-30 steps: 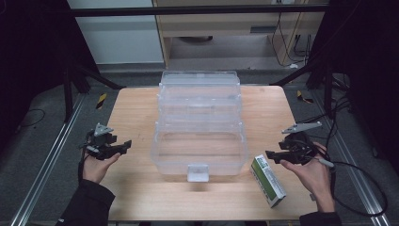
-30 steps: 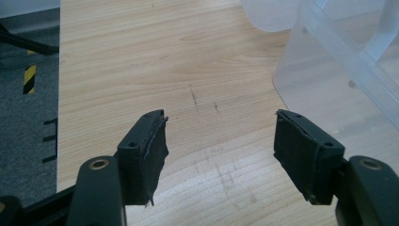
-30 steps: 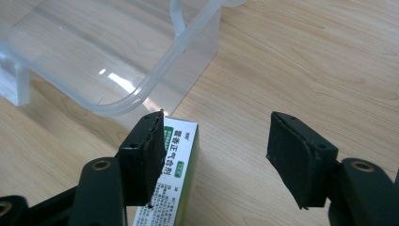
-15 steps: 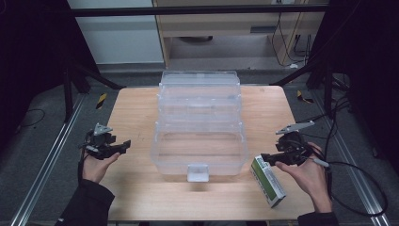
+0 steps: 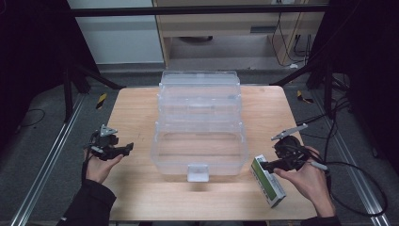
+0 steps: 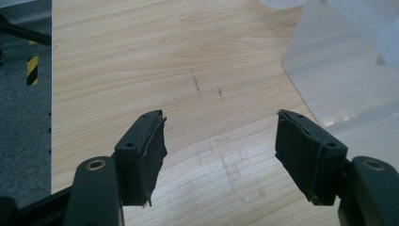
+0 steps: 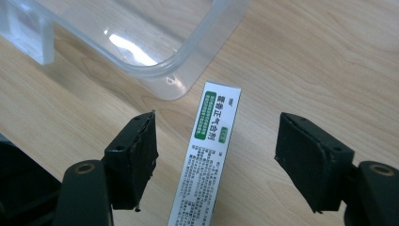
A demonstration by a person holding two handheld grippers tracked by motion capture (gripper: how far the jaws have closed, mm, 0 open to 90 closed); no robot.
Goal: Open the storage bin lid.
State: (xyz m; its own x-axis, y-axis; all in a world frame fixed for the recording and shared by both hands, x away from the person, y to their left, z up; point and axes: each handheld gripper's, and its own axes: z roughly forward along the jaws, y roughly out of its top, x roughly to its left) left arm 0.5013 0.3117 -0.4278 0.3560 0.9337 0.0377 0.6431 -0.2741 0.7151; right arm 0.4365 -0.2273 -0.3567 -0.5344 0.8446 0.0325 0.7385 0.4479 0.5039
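The 2 fingers point(image 7: 131, 160) of the right gripper point(image 7: 216, 162) stand wide apart with the green-and-white box point(image 7: 207, 155) lying flat on the table between them, neither pad touching it; these jaws have just been opening. Compared with the earlier high view, the right gripper point(image 5: 277, 164) has sunk closer to the box point(image 5: 267, 181) and now hovers over its 12 o'clock end, while the left gripper point(image 5: 126, 149) is about where it was. The left gripper's point(image 6: 219, 155) jaws are also spread, with only bare wooden table point(image 6: 141, 61) between them. The box sits near the table's 4 o'clock corner, just beside the near right corner of the clear plastic container point(image 5: 200, 127), close to it but apart. That container occupies the table's centre, stepped in tiers towards 12 o'clock, with a latch tab at its 6 o'clock edge, and its front tray looks empty.
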